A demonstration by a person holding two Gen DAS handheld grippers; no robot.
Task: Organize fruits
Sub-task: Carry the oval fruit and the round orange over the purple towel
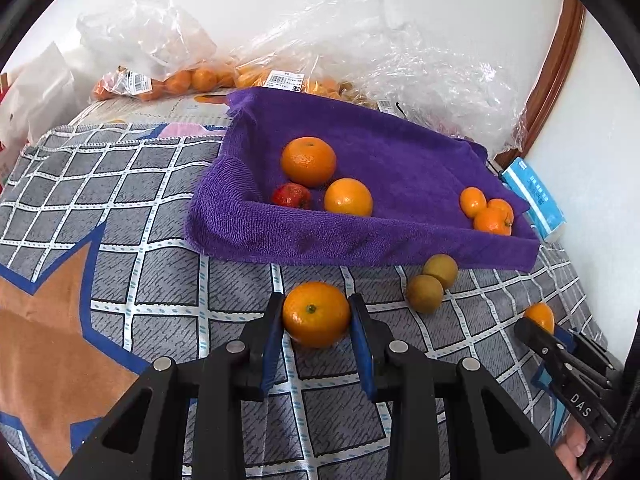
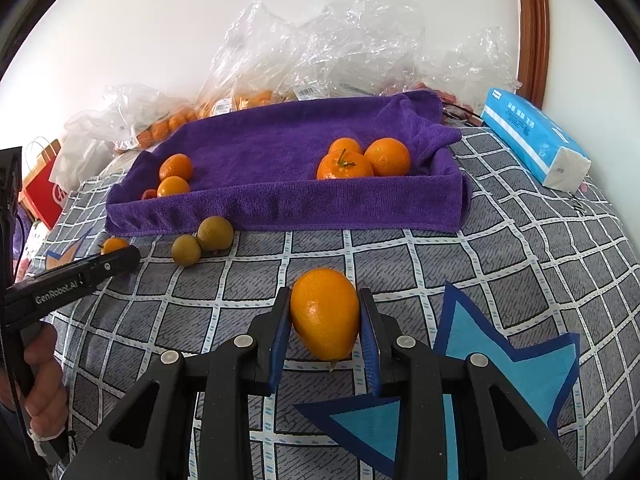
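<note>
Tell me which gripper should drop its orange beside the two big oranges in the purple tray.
Left. The left gripper holds an orange with the big oranges straight ahead; from the right gripper they sit far left.

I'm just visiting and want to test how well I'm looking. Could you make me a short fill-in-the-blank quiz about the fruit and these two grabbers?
1. Each gripper, left and right, holds one ____ fruit between its blue pads.
2. The sorted fruit lies on a towel coloured ____.
3. On the checked cloth just in front of the towel sit ____ greenish-brown fruits.
4. The single red fruit lies ____ the towel.

Missing words: orange; purple; two; on
</note>
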